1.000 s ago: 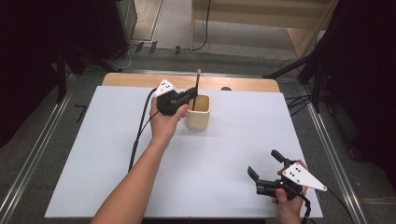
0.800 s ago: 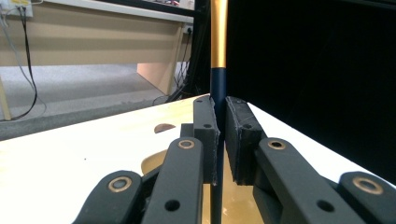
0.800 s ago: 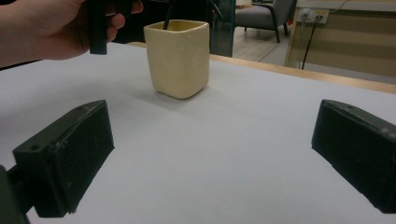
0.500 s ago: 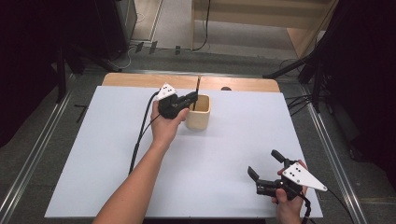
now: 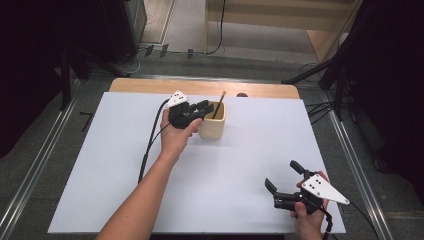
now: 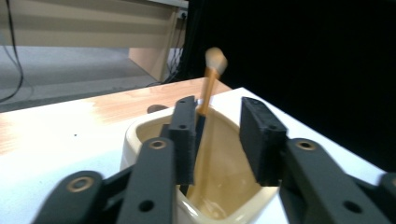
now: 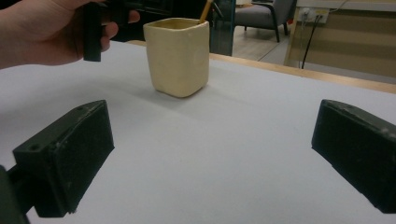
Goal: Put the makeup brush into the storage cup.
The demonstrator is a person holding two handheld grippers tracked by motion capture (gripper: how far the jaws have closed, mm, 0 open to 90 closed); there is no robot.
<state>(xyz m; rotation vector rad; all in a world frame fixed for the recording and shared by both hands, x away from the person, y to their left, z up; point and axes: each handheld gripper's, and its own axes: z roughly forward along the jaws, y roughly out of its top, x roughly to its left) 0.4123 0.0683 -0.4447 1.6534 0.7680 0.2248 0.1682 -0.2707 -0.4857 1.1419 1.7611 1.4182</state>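
Stick (image 5: pixel 218 104) leaning on cup (image 5: pixel 212 131) rim

Ahead of our right gripper (image 5: pixel 286 180) we have bare white tabletop (image 5: pixel 250 150) up to the cream square ceramic cup (image 5: pixel 212 121). At our left gripper (image 5: pixel 201 108), that cup's rim and its leaning wooden stick (image 5: pixel 218 103) block passage.
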